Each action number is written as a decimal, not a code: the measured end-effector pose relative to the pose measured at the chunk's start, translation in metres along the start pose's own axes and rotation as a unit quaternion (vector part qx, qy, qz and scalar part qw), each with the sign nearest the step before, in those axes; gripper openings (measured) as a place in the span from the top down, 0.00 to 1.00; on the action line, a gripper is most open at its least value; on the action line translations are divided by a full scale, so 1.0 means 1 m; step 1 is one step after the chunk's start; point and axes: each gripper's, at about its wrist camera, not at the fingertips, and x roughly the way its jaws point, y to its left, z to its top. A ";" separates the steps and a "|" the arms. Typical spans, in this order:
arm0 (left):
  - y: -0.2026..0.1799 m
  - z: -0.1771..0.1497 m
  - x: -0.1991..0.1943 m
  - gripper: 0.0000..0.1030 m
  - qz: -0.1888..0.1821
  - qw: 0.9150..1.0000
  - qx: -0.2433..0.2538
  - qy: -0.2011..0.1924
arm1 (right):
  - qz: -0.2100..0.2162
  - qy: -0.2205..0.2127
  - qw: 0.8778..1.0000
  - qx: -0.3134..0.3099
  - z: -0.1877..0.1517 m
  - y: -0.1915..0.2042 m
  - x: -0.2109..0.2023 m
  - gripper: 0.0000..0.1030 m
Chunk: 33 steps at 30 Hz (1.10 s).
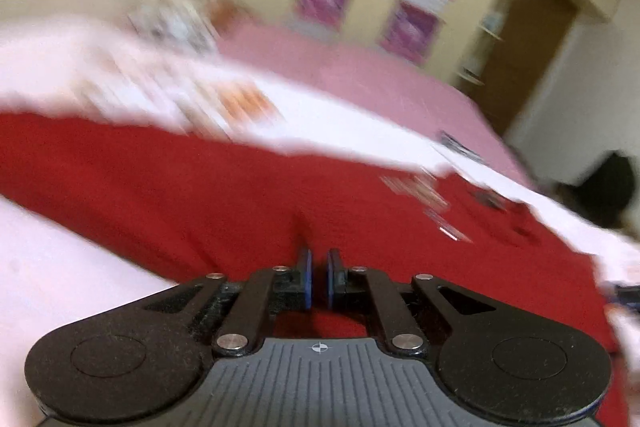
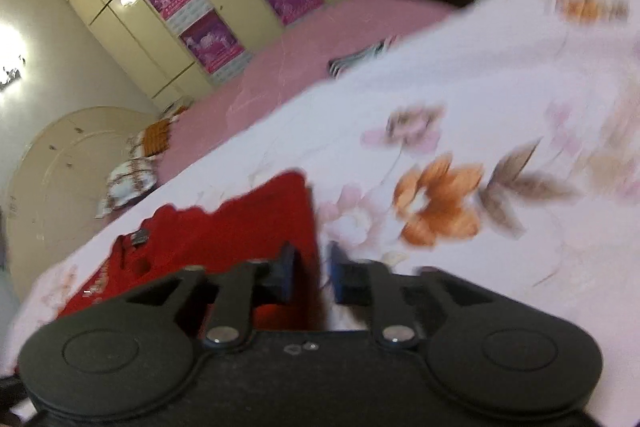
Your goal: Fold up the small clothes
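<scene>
No text can be read in either view. The red garment (image 1: pixel 168 187) lying on the floral sheet (image 2: pixel 480 87) carries a pale print near one edge, too smeared to make out. The purple posters (image 2: pixel 208 43) on the wardrobe doors (image 2: pixel 132 39) show light figures but no legible words or numbers.
</scene>
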 end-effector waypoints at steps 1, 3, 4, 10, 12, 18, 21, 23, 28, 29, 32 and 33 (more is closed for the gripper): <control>-0.006 0.003 -0.003 0.74 0.016 1.000 0.018 -0.016 | 0.000 -0.006 1.000 -0.025 0.001 0.007 -0.003 0.75; -0.028 0.009 0.000 0.44 -0.018 0.999 0.043 -0.024 | -0.002 -0.003 0.997 -0.073 0.001 0.022 0.000 0.76; -0.044 0.010 0.002 0.43 -0.044 0.997 0.059 -0.029 | 0.003 0.000 0.996 -0.092 0.000 0.031 0.004 0.77; -0.136 -0.009 0.048 0.38 -0.119 0.977 0.172 0.041 | 0.056 0.040 0.969 -0.238 -0.029 0.103 0.031 0.76; -0.134 -0.013 0.059 0.38 -0.096 0.979 0.171 0.058 | 0.067 0.052 0.960 -0.266 -0.035 0.116 0.036 0.78; -0.081 -0.011 0.044 0.38 -0.073 0.982 0.165 0.050 | -0.002 0.025 0.980 -0.196 0.001 0.066 0.037 0.88; -0.071 -0.009 0.045 0.38 -0.078 0.982 0.165 0.050 | -0.016 0.021 0.986 -0.164 0.009 0.044 0.037 0.88; -0.075 -0.008 0.049 0.38 -0.071 0.981 0.174 0.051 | -0.020 0.020 0.984 -0.178 0.005 0.050 0.037 0.83; -0.091 -0.002 0.019 0.38 -0.065 0.980 0.189 0.026 | 0.000 -0.001 0.976 -0.218 -0.010 0.086 0.006 0.72; -0.093 -0.003 0.018 0.38 -0.065 0.980 0.184 0.034 | 0.006 -0.003 0.975 -0.224 -0.015 0.089 -0.004 0.70; -0.097 -0.013 0.024 0.38 -0.054 0.980 0.179 0.060 | 0.025 0.010 0.971 -0.237 -0.040 0.104 -0.017 0.68; -0.098 -0.019 0.028 0.38 -0.042 0.979 0.186 0.070 | 0.022 0.017 0.969 -0.245 -0.047 0.108 -0.016 0.68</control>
